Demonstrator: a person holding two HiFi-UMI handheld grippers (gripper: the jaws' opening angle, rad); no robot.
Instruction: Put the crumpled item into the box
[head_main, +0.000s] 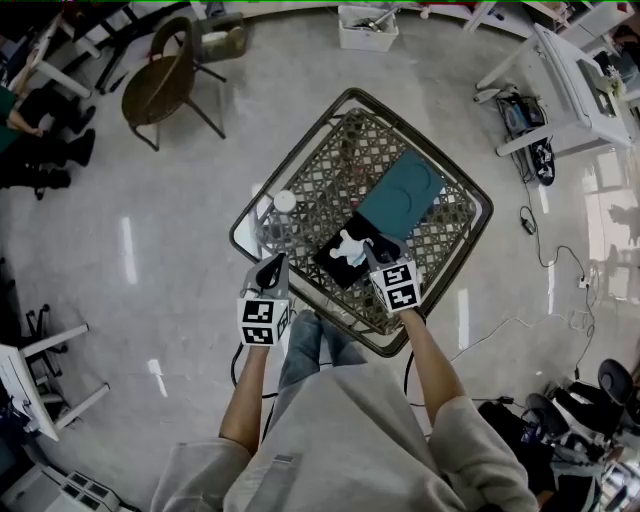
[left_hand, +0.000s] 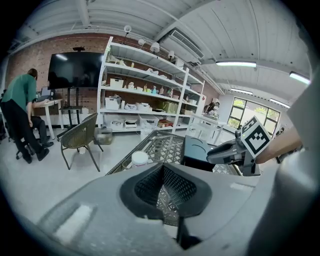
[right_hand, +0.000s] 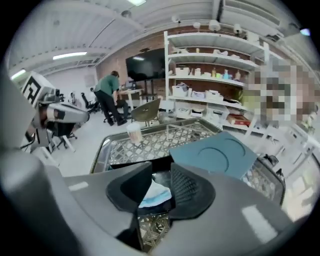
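Note:
A white and pale blue crumpled item (head_main: 348, 246) lies inside a shallow black box (head_main: 335, 266) on the lattice table. The box's teal lid (head_main: 402, 195) stands open on its far side. My right gripper (head_main: 378, 250) hovers over the near right edge of the box. In the right gripper view the crumpled item (right_hand: 155, 195) shows below the gap of the right gripper (right_hand: 161, 187), whose jaws stand partly apart and do not press on it. My left gripper (head_main: 272, 268) is at the table's near left edge, open, with nothing between its pads (left_hand: 175, 186).
A white-capped cup (head_main: 285, 202) stands at the left side of the table, whose metal rim (head_main: 352, 94) frames the lattice. A wicker chair (head_main: 165, 85) and a white bin (head_main: 367, 28) stand on the floor beyond. A person stands at a desk by the shelves (right_hand: 107, 90).

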